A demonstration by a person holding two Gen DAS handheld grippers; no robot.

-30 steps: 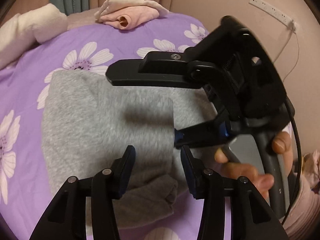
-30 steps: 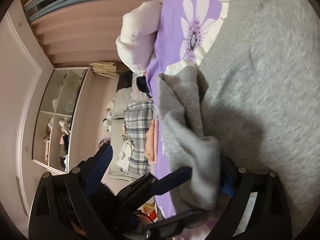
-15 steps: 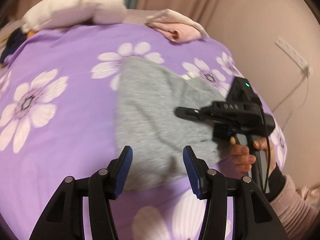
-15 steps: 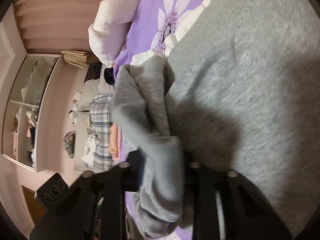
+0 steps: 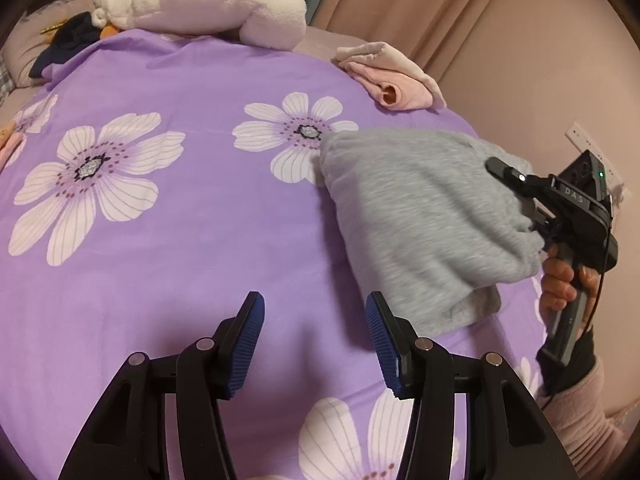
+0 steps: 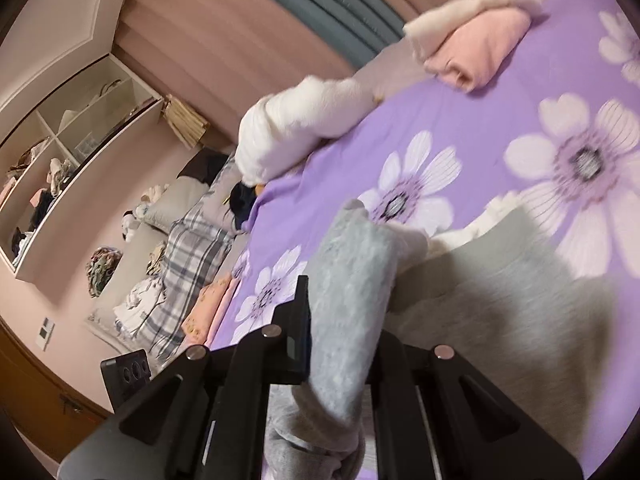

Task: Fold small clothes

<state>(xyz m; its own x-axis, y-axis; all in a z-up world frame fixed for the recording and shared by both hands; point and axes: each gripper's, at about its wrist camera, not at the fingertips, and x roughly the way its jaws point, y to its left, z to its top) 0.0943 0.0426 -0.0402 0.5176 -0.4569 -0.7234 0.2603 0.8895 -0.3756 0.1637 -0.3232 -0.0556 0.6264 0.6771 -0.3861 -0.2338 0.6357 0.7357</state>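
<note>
While closing, right tool (image 6: 340, 320) pinches grey garment (image 5: 420, 216); left tool (image 5: 314, 320) half-open, empty.

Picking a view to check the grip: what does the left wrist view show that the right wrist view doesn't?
Left wrist only: the left gripper, open over bare purple bedspread, the hand on the right gripper's handle, and a wall socket.
Right wrist only: shelves, a plaid blanket, and the grey garment pinched between closing jaws.
Both: the right gripper, grey garment, pink clothes, white plush.
</note>
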